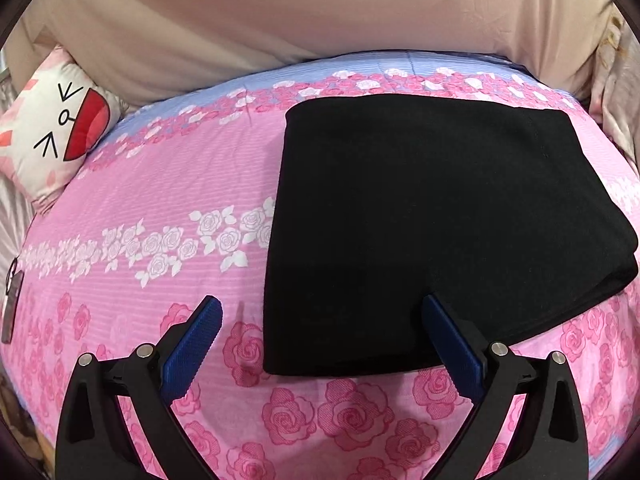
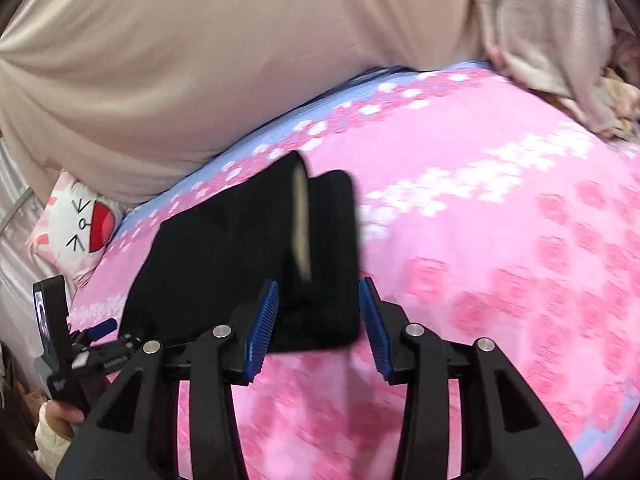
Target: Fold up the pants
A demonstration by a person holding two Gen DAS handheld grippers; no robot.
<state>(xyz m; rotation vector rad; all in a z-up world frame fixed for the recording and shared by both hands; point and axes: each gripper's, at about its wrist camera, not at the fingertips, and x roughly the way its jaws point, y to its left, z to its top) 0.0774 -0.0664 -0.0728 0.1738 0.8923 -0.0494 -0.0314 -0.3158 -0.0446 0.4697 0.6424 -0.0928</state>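
A bed (image 1: pixel 168 200) spread with a pink rose-patterned sheet fills both views, with a beige headboard cushion (image 1: pixel 240 20) along its far edge and a cartoon-face pillow (image 1: pixel 60 128) at the far left corner. The black pants (image 1: pixel 420 232) lie flat on the sheet as a compact, layered rectangle, toward the bed's right side in the left wrist view. The left claw (image 1: pixel 322 308) is spread wide and empty, its right finger over the near edge of the pants. The right claw (image 2: pixel 318 292) is also spread wide and holds nothing, poised at the near right end of the bundle. The folding looks essentially finished; what remains, at most, is a light press to flatten the stack.
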